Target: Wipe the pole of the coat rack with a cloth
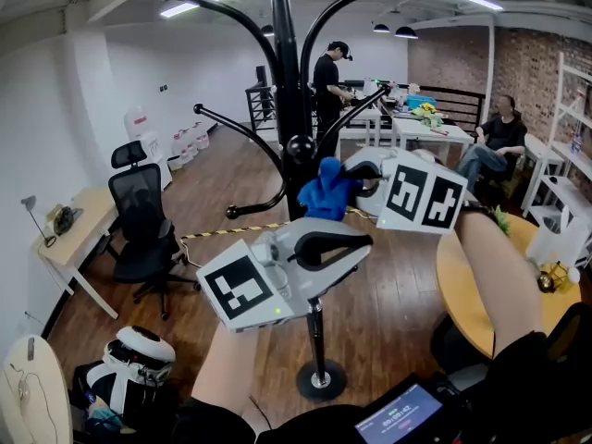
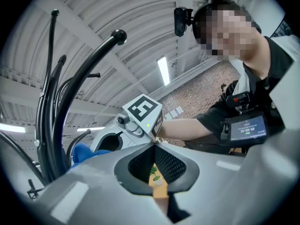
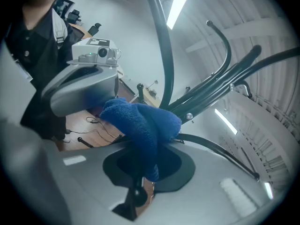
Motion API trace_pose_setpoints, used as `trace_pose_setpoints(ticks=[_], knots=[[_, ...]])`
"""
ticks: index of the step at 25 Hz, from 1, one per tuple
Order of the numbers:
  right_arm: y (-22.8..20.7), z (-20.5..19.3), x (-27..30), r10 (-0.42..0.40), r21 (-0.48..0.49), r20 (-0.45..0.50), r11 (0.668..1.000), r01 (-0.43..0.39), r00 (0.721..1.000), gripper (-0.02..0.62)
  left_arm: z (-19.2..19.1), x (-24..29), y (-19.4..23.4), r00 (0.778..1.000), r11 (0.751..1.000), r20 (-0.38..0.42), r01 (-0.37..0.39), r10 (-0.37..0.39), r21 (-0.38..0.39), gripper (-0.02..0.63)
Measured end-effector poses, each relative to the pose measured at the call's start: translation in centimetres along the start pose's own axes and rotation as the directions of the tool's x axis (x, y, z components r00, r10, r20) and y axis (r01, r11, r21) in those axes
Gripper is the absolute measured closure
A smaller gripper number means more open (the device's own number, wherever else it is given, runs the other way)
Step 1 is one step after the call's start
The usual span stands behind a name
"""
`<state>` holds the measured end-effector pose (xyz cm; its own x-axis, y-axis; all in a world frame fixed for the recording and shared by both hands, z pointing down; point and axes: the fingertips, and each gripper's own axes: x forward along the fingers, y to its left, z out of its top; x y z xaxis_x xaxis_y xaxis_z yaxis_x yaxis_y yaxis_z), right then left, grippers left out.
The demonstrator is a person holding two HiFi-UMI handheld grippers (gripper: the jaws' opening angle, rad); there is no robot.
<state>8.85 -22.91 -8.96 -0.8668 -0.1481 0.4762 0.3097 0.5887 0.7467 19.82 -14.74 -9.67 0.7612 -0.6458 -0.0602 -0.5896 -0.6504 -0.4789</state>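
The black coat rack pole (image 1: 294, 109) rises through the middle of the head view from a round base (image 1: 321, 377), with curved hooks branching off it. My right gripper (image 1: 356, 185) is shut on a blue cloth (image 1: 326, 191), which is pressed against the pole's right side below a ball-ended hook. In the right gripper view the cloth (image 3: 140, 125) bulges out of the jaws in front of the pole (image 3: 164, 46). My left gripper (image 1: 359, 242) hangs lower, in front of the pole, shut with nothing in it. In its own view the pole (image 2: 47, 125) stands to the left.
A black office chair (image 1: 139, 229) and a wooden desk (image 1: 74, 239) stand at the left. A round wooden table (image 1: 472, 294) is at the right. A white helmet-like object (image 1: 139, 354) lies on the floor. People work at tables far back.
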Motion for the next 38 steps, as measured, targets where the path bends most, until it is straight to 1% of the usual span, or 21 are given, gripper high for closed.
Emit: trace_pose_setpoints(ticks=[1,3,4,6,8,10,12,15,16,19,21,23,26,27,29,30,31,32,36,38], knots=[[-0.3,0.0,0.4,-0.022,0.003,0.006,1.0,0.022,1.0,0.546,0.0,-0.2,0.2,1.0,1.0,0.005,-0.012,0.012,-0.001,0.601],[-1.4,0.1,0.4,-0.105,0.02,0.039,0.994,0.104,0.994,0.546,0.2,-0.6,0.6,0.999,0.999,0.017,-0.038,0.038,-0.001,0.603],[-2.1,0.4,-0.1,-0.158,0.04,0.069,0.987,0.156,0.985,0.546,0.3,-0.8,0.9,0.998,0.999,0.027,-0.05,0.05,-0.002,0.601],[-3.2,1.4,-1.5,-0.251,0.091,0.146,0.967,0.239,0.957,0.546,0.9,-1.5,1.4,0.996,0.997,0.051,-0.073,0.073,-0.003,0.601],[-3.3,3.1,-3.1,-0.292,0.127,0.23,0.955,0.268,0.929,0.546,1.8,-2.5,1.9,0.993,0.996,0.074,-0.093,0.093,-0.004,0.603],[-2.3,4.7,-4.2,-0.293,0.134,0.283,0.955,0.265,0.913,0.546,2.5,-3.8,2.4,0.99,0.994,0.088,-0.109,0.108,0.0,0.601],[-0.9,5.3,-4.7,-0.309,0.129,0.294,0.95,0.283,0.904,0.546,2.5,-4.6,2.5,0.99,0.993,0.079,-0.115,0.114,0.006,0.601],[0.8,5.2,-4.9,-0.393,0.129,0.251,0.919,0.372,0.885,0.546,1.0,-5.1,2.4,0.993,0.994,0.05,-0.106,0.106,-0.013,0.601],[1.4,5.3,-4.6,-0.405,0.138,0.245,0.914,0.382,0.881,0.546,0.4,-5.2,2.4,0.994,0.994,0.043,-0.103,0.104,-0.028,0.601],[2.7,4.8,-3.4,-0.403,0.183,0.247,0.912,0.366,0.881,0.546,-1.3,-5.4,2.5,0.994,0.993,0.022,-0.106,0.107,-0.059,0.601],[3.5,4.0,-2.7,-0.392,0.246,0.25,0.91,0.333,0.885,0.546,-2.0,-5.4,2.3,0.995,0.993,0.009,-0.099,0.1,-0.068,0.603],[4.1,3.0,-1.6,-0.381,0.328,0.254,0.899,0.292,0.889,0.546,-2.8,-5.5,2.3,0.995,0.993,-0.012,-0.098,0.098,-0.071,0.601],[3.9,0.7,1.0,-0.38,0.43,0.246,0.867,0.251,0.891,0.546,-4.4,-5.4,3.2,0.991,0.99,-0.049,-0.128,0.126,-0.053,0.601],[3.7,0.0,1.8,-0.386,0.455,0.249,0.856,0.245,0.888,0.546,-5.1,-5.1,3.5,0.989,0.99,-0.062,-0.135,0.132,-0.041,0.603],[3.2,-1.0,3.0,-0.419,0.506,0.269,0.828,0.243,0.867,0.546,-6.5,-4.3,3.7,0.987,0.99,-0.081,-0.143,0.14,-0.021,0.601],[3.0,-1.4,3.4,-0.44,0.535,0.279,0.809,0.242,0.853,0.546,-7.1,-4.0,3.8,0.987,0.989,-0.081,-0.144,0.142,-0.019,0.601],[2.8,-1.8,3.7,-0.454,0.561,0.281,0.792,0.239,0.845,0.546,-7.6,-3.8,3.9,0.987,0.989,-0.074,-0.144,0.142,-0.025,0.601],[2.9,-2.4,4.0,-0.456,0.581,0.276,0.781,0.231,0.846,0.546,-8.1,-3.7,4.0,0.988,0.989,-0.068,-0.141,0.138,-0.035,0.603],[5.6,-5.0,6.3,-0.376,0.636,0.261,0.76,0.134,0.889,0.546,-11.5,-3.4,3.3,0.992,0.991,-0.077,-0.105,0.098,-0.086,0.603],[7.4,-6.2,7.8,-0.351,0.662,0.252,0.743,0.104,0.902,0.546,-13.6,-3.5,2.8,0.994,0.988,-0.071,-0.095,0.087,-0.118,0.601]])
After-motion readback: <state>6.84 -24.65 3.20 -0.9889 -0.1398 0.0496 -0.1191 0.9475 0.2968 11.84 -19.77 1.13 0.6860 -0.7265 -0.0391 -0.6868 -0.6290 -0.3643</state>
